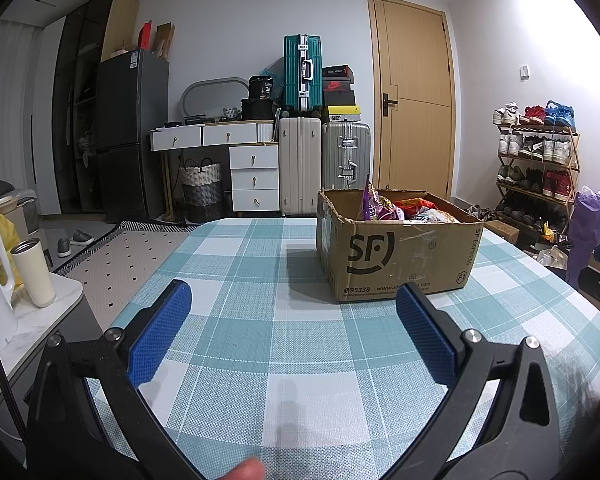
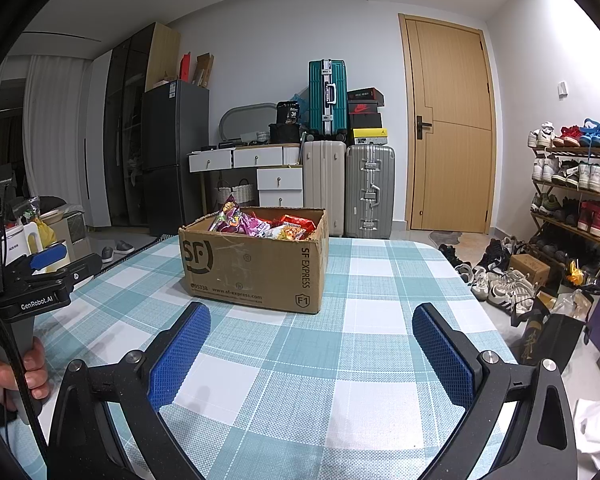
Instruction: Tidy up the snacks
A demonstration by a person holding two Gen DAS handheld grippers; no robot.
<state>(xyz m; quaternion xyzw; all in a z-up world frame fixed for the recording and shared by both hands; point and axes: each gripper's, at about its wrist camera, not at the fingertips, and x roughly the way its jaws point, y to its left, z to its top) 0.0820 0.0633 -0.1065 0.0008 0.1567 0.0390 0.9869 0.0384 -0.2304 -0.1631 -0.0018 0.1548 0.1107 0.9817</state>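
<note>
Empty tongs (image 1: 292, 300), gaping before snack box (image 1: 396, 252)

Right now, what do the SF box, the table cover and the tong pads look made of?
SF box: brown corrugated cardboard, matte, with frayed flap edges and clear tape.
Table cover: probably woven or vinyl-mesh cloth, going by its fine grid texture and teal-white plaid.
Pads on the right tongs: blue, knurled, likely rubber or printed plastic.

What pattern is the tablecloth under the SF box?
Teal-and-white plaid tablecloth; clearest in the right wrist view.
</note>
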